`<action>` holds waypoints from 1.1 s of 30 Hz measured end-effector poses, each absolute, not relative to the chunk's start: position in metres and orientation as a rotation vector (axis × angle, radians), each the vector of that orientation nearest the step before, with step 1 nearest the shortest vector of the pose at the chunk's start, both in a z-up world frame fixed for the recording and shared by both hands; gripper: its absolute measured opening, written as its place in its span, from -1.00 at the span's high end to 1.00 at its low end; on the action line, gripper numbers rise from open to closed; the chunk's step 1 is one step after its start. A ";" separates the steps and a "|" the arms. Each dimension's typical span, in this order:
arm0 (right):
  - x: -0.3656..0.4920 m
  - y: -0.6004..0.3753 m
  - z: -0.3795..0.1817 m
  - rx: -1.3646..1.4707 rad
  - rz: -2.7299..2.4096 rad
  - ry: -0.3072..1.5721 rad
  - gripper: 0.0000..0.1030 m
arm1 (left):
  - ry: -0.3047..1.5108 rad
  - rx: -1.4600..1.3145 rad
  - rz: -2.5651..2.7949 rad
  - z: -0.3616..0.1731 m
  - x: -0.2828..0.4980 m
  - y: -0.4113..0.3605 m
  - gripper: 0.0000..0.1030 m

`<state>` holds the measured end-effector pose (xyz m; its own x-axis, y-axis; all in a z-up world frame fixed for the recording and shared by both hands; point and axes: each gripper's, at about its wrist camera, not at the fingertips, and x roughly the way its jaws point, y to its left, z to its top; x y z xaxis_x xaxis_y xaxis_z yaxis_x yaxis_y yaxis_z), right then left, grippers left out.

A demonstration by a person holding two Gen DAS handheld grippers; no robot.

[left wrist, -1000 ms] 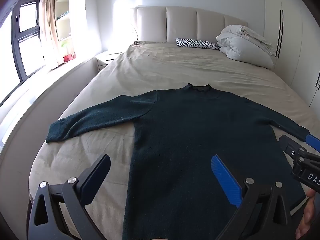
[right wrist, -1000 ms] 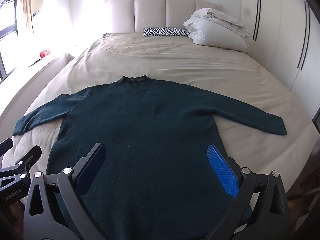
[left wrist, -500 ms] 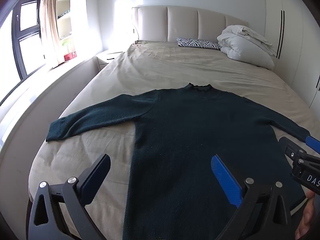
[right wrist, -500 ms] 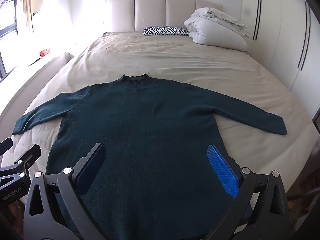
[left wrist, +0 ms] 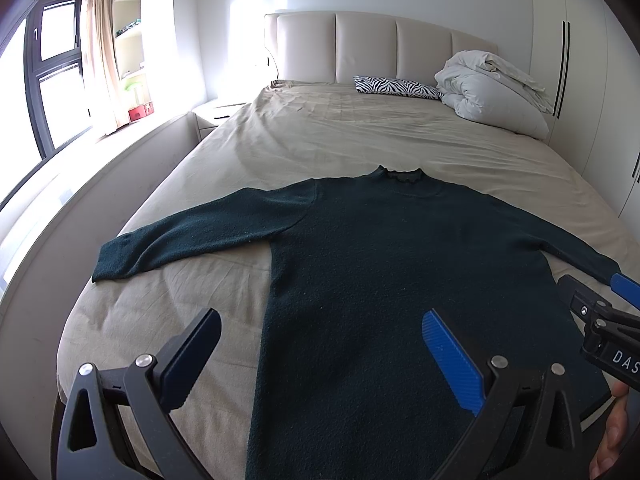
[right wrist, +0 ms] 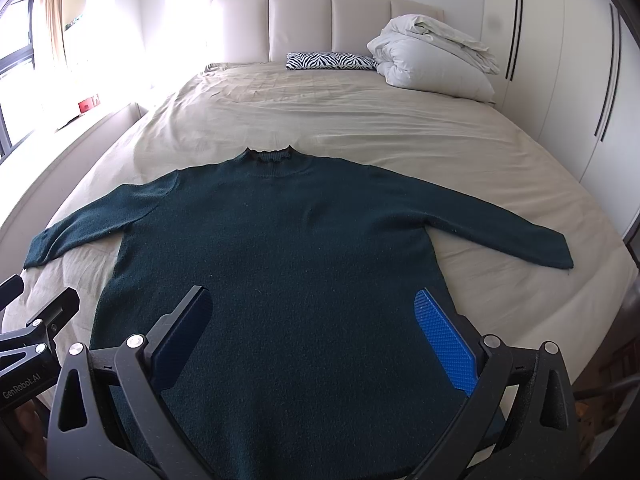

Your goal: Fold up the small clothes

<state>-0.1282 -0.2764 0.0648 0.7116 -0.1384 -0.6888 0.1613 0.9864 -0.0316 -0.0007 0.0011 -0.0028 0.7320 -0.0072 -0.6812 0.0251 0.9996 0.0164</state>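
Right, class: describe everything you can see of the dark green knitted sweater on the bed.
The dark green knitted sweater lies flat on the beige bedsheet, unfolded, with its small frilled collar pointing toward the headboard. Both long sleeves are spread outward and angled slightly down. The knit looks fuzzy and mostly smooth. Only the sheet touches it; both open grippers hover above its hem end.

Right gripper (left wrist: 612, 356): "DAS"; left gripper (right wrist: 24, 380): "GenRobot.AI"

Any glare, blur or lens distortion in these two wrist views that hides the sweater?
Left wrist view: window glare washes out the wall; sweater sharp, dark, evenly lit. Right wrist view: the upper left is blown out beside the headboard; fisheye bends the bed edges; both sleeves and collar are clear.
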 end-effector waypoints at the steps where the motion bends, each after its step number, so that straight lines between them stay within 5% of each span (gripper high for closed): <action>1: -0.128 -0.276 0.064 0.031 -0.166 0.761 -1.00 | 0.750 0.024 -0.018 -0.003 -0.001 0.001 -1.00; 33: -0.130 -0.278 0.058 0.028 -0.173 0.767 -1.00 | 0.750 0.022 -0.019 -0.003 -0.001 0.001 -1.00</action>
<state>-0.1297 -0.2784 0.0578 0.7063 -0.1459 -0.6927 0.1662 0.9854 -0.0381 -0.0006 0.0012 -0.0027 0.7312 -0.0091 -0.6821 0.0247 0.9996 0.0132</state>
